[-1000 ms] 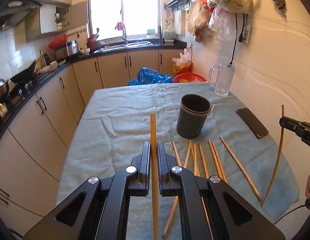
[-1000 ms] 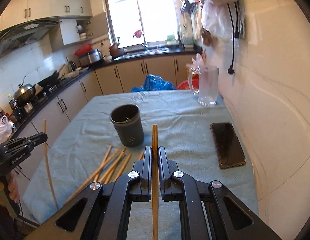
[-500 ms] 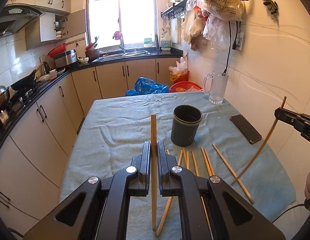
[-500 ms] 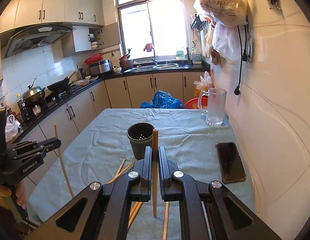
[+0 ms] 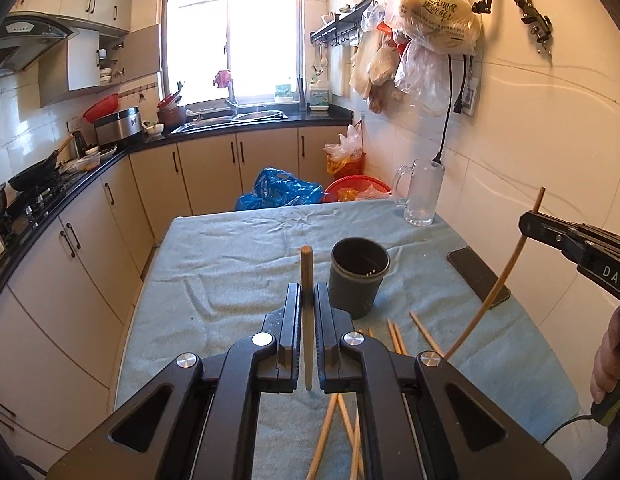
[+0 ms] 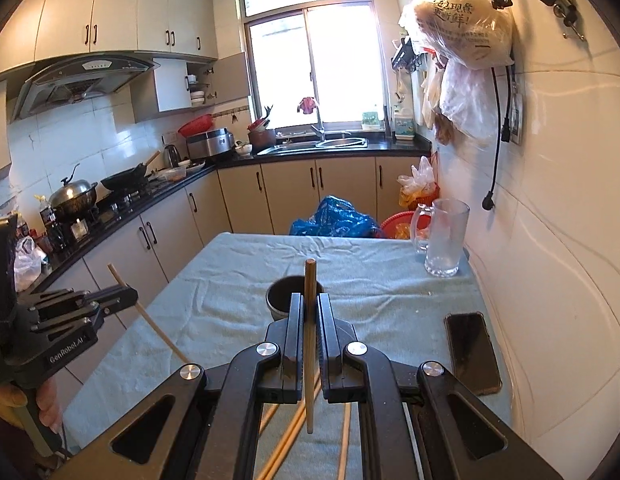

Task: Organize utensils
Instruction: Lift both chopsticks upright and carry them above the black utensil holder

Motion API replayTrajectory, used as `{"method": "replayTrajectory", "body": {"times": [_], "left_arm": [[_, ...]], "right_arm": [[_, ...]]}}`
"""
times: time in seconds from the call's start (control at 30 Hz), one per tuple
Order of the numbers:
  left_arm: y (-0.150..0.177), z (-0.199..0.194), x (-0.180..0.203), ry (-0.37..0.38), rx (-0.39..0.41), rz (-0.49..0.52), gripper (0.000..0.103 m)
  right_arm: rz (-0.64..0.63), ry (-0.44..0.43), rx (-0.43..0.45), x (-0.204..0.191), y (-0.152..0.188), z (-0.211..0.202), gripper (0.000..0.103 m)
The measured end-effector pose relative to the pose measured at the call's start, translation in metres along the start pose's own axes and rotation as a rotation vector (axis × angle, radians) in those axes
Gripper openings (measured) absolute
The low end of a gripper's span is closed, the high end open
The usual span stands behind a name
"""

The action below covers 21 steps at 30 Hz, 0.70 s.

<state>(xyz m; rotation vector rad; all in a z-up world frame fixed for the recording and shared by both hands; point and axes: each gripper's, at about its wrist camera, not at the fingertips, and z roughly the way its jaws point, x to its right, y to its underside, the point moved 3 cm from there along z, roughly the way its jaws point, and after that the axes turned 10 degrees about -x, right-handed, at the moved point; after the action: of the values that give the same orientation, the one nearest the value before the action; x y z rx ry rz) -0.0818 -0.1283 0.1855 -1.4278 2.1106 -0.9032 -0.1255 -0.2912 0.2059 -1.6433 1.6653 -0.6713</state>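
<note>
With one chopstick [image 5: 306, 320] clamped in my left gripper [image 5: 307, 300] and another [image 6: 310, 336] in my right gripper [image 6: 310, 312], both above the cup [image 5: 358, 276], I could miss its mouth or tip it if either slanted stick catches the rim.

The right gripper [image 6: 308, 300] clamps a wooden chopstick [image 6: 310, 344] upright; beyond it a dark cylindrical cup [image 6: 278, 300] stands on the blue-cloth-covered table [image 6: 369, 280].
</note>
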Motion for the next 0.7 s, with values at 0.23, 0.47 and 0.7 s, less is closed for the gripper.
{"method": "replayTrajectory", "body": {"times": [0.23, 0.47, 0.7], "left_arm": [[-0.035, -0.005, -0.003, 0.053, 0.023, -0.019, 0.006], [-0.096, -0.019, -0.003, 0.085, 0.093, -0.017, 0.006], [-0.148, -0.007, 0.004, 0.114, 0.133, -0.025, 0.006]], "right_arm": [[0.027, -0.026, 0.032, 0.004, -0.034, 0.004, 0.007], [0.076, -0.051, 0.077, 0.012, -0.083, 0.012, 0.007], [0.097, -0.048, 0.097, 0.013, -0.118, 0.039, 0.007]]}}
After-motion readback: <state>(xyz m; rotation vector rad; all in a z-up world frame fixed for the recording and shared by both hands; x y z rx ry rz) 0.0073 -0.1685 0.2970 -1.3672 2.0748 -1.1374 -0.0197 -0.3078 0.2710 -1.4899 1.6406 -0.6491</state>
